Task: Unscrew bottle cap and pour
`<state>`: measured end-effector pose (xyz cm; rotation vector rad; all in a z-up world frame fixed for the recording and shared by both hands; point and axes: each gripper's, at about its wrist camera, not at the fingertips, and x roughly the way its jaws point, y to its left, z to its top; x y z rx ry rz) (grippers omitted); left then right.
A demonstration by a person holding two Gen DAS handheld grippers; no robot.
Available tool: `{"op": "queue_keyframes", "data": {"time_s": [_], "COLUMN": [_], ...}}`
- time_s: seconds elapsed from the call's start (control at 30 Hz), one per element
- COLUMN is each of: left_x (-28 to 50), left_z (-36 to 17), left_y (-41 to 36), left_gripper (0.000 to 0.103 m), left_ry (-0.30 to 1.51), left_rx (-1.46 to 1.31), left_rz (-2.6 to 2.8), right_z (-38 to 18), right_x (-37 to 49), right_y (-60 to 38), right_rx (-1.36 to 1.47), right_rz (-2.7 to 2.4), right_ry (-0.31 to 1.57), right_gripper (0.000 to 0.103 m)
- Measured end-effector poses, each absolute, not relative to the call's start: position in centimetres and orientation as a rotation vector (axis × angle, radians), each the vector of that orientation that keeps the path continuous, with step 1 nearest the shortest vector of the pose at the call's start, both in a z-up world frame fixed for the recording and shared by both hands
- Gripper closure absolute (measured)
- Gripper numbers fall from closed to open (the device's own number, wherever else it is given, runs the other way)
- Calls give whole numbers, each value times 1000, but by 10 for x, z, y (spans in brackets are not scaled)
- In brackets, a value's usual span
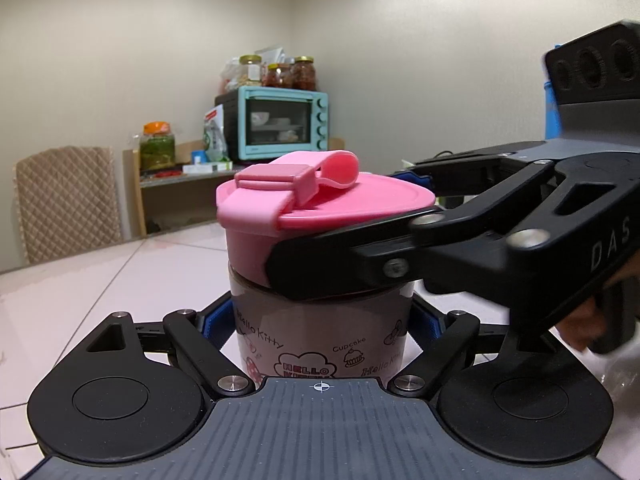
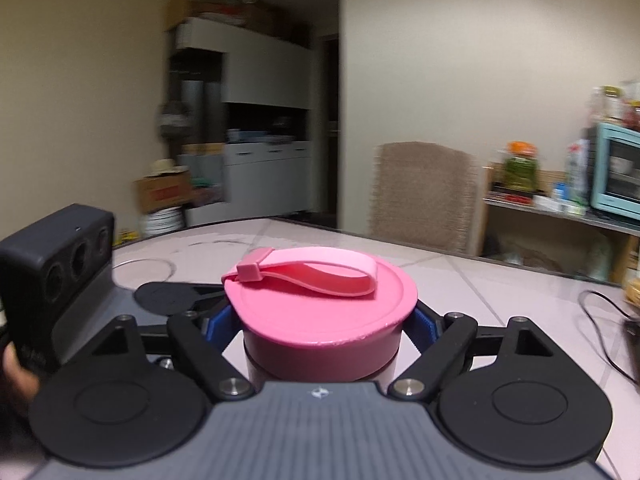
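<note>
Teal oven [image 1: 285, 123], jars [image 1: 303, 73], quilted chair [image 1: 68, 200] behind.

The bottle [image 1: 320, 336] stood on the worktop [image 1: 120, 280], its cap [image 1: 316, 216] on top. The left tool [image 1: 320, 320] flanked the body; the right tool [image 2: 320, 320] flanked the cap above.

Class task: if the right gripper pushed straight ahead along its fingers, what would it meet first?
The pink cap: the right gripper is already shut on it, so it blocks any advance. Beyond lies bare table.
</note>
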<state>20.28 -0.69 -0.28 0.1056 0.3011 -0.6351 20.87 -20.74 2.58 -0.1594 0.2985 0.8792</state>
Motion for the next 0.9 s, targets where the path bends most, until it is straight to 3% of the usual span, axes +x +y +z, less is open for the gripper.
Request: {"op": "queue_keyframes", "data": {"time_s": [0.43,0.57,0.9], "left_x": [205,204,204], "left_z": [-4,-4,-4], "left_y": [-6,-6,-5], "left_gripper": [13,13,13], "left_ry": [302,301,301], "left_rx": [104,105,105], "left_rz": [-636,-636,-636], "right_z": [39,43,44], "right_x": [230,221,177], "right_y": [-218,-217,-212], "right_rx": [-223,-215,-185], "right_rz": [1071,1031,813], "right_ry": [302,299,293], "right_gripper": [18,8,6]}}
